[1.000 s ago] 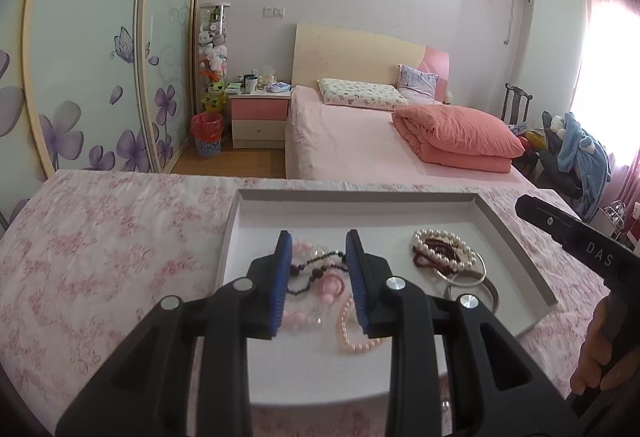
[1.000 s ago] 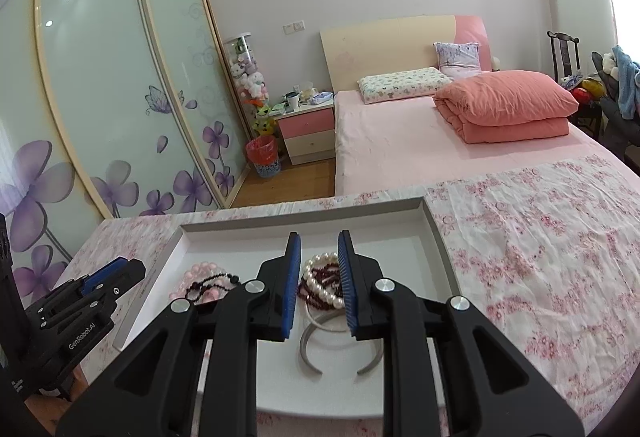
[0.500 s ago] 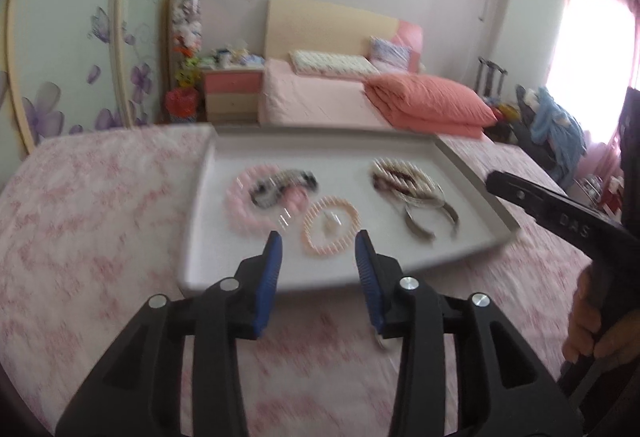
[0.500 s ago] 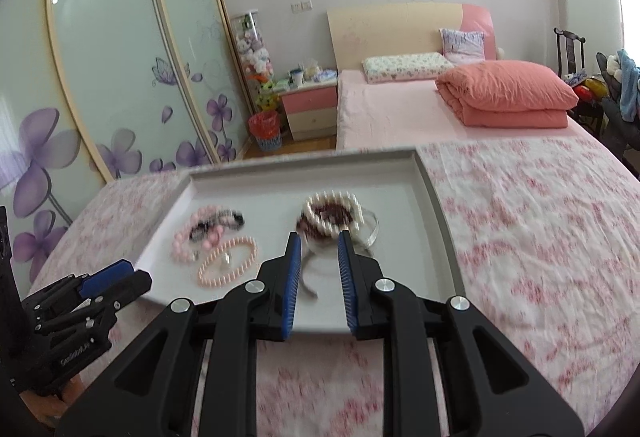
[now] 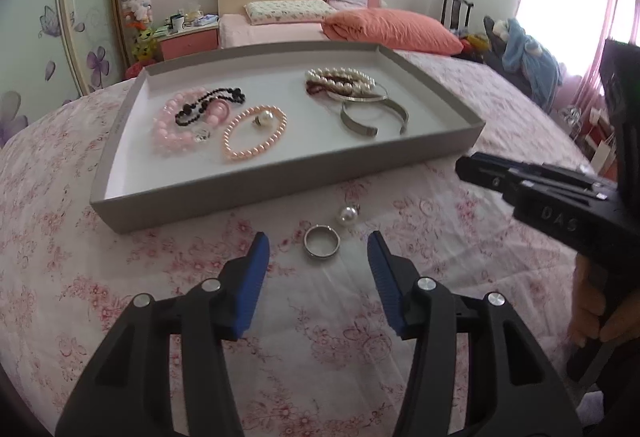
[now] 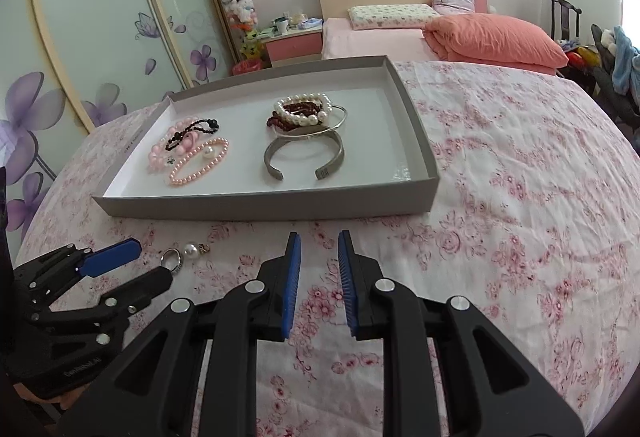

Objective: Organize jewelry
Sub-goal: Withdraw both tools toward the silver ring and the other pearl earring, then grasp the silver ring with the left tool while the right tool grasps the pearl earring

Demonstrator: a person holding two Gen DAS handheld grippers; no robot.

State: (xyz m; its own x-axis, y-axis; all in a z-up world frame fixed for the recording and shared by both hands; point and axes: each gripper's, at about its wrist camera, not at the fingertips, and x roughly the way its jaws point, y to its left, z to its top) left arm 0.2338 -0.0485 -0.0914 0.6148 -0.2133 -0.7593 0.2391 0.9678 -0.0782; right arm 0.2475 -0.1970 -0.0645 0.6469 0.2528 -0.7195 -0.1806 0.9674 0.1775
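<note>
A silver ring [image 5: 321, 241] and a pearl earring [image 5: 347, 214] lie on the floral cloth just before the grey tray [image 5: 280, 185]. My left gripper [image 5: 318, 251] is open wide, its fingers either side of the ring, just above the cloth. The ring [image 6: 172, 260] and the earring [image 6: 192, 250] also show in the right wrist view. The tray [image 6: 264, 205] holds pink bead bracelets [image 5: 188, 121], a pearl bracelet [image 5: 340, 77] and a silver cuff [image 5: 374, 117]. My right gripper [image 6: 319, 251] is empty, jaws a narrow gap apart, over bare cloth before the tray.
The table wears a pink floral cloth [image 6: 520, 197]. Behind it stand a bed with a salmon duvet [image 5: 392, 29], a pink nightstand [image 5: 188, 41] and a flowered wardrobe [image 6: 100, 37]. The right gripper's body [image 5: 560, 205] reaches in from the right in the left wrist view.
Both grippers have drawn back from over the tray to the cloth in front of it. My left gripper has opened wider and come down around the ring.
</note>
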